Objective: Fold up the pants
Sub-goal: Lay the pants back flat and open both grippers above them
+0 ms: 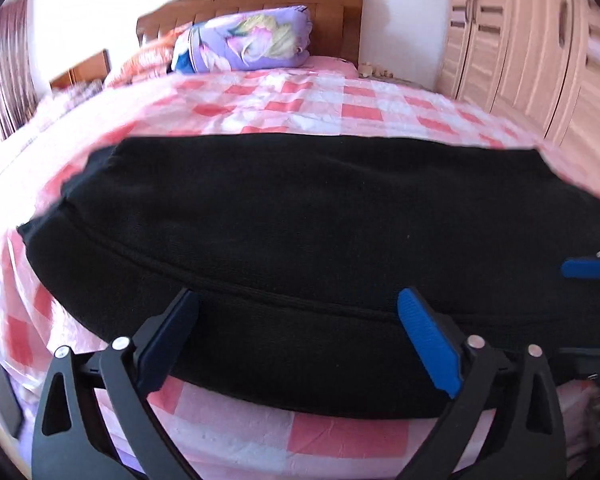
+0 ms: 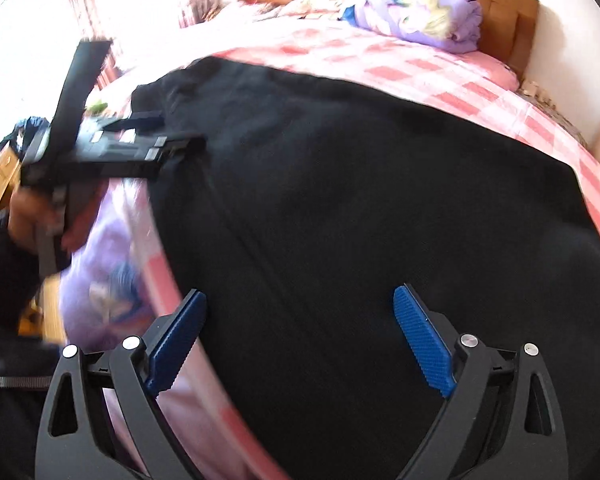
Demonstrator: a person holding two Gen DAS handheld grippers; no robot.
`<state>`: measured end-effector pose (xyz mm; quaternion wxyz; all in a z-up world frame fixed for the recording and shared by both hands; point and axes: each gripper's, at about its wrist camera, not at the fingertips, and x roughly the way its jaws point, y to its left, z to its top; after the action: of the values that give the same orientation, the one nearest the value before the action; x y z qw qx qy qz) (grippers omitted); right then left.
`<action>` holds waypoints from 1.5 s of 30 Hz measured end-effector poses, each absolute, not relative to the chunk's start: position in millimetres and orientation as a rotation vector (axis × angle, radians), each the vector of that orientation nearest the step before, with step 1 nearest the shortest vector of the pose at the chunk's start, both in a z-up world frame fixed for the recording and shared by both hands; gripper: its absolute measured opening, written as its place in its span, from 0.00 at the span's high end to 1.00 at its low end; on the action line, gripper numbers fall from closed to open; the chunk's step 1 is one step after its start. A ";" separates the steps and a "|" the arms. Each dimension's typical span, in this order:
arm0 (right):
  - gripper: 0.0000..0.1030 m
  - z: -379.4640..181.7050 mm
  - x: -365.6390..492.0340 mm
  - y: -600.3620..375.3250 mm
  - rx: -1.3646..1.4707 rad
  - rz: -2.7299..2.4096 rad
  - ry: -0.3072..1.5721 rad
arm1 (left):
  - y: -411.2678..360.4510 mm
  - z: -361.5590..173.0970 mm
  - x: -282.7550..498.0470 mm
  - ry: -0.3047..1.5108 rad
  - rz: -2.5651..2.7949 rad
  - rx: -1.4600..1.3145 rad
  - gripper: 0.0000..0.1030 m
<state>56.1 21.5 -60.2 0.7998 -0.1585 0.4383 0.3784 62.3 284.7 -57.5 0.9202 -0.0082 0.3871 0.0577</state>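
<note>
Black pants [image 1: 300, 208] lie flat in a wide folded band across the pink checked bed sheet [image 1: 300, 104]. My left gripper [image 1: 298, 300] hovers at their near edge, jaws wide open and nothing pinched between the blue pads. In the right wrist view the pants [image 2: 360, 200] fill the middle. My right gripper [image 2: 300, 300] stands open over them, close to the left edge of the cloth. The left gripper [image 2: 172, 130] shows there at the upper left, held by a hand [image 2: 28, 216]. A blue pad [image 1: 586, 268] of the right gripper shows at the far right of the left wrist view.
A rolled purple flowered quilt [image 1: 248, 40] lies at the wooden headboard [image 1: 260, 0]. A pale wardrobe [image 1: 520, 48] stands along the right side of the bed. A wooden drawer unit [image 2: 0, 180] is at the left, and the sheet hangs over the near bed edge [image 2: 112, 272].
</note>
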 end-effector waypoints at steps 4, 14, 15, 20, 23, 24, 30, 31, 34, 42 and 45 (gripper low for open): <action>0.11 -54.6 83.1 -39.8 -0.213 0.571 0.936 | 279.6 -51.9 70.0 0.835 0.141 -0.015 0.02; 0.11 -51.0 75.3 -132.4 -0.128 0.415 0.972 | 169.0 -35.5 87.1 0.776 0.009 0.322 0.02; 0.11 -51.7 84.2 -145.4 -0.080 0.365 0.963 | 150.8 -26.4 91.4 0.749 -0.036 0.345 0.02; 0.10 -68.3 100.9 -162.1 -0.121 0.260 0.979 | 52.9 0.9 141.0 0.698 -0.259 0.422 0.02; 0.10 -68.9 83.4 -173.7 -0.122 0.289 0.995 | -4.6 -13.1 201.7 0.831 -0.374 0.373 0.02; 0.10 -69.3 76.5 -180.0 -0.118 0.299 0.992 | -20.6 -20.5 216.4 0.861 -0.399 0.366 0.02; 0.10 -60.2 44.1 -204.0 -0.067 0.294 0.948 | -72.2 -57.4 254.0 0.872 -0.483 0.330 0.01; 0.10 -56.4 43.0 -204.3 -0.075 0.261 0.934 | -74.9 -57.5 257.8 0.880 -0.484 0.313 0.01; 0.10 -49.7 39.3 -215.5 -0.047 0.194 0.880 | -80.5 -56.7 253.5 0.859 -0.468 0.335 0.01; 0.10 -48.4 19.2 -241.4 0.027 0.190 0.874 | -151.4 -41.8 217.1 0.754 -0.561 0.450 0.02; 0.10 -43.4 6.3 -261.6 0.077 0.139 0.832 | -180.7 -50.4 221.2 0.759 -0.525 0.520 0.01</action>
<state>6.3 -261.6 -43.4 0.9115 0.0375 0.4039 0.0676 221.2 -180.7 -50.4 0.8631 0.2481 0.3618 -0.2502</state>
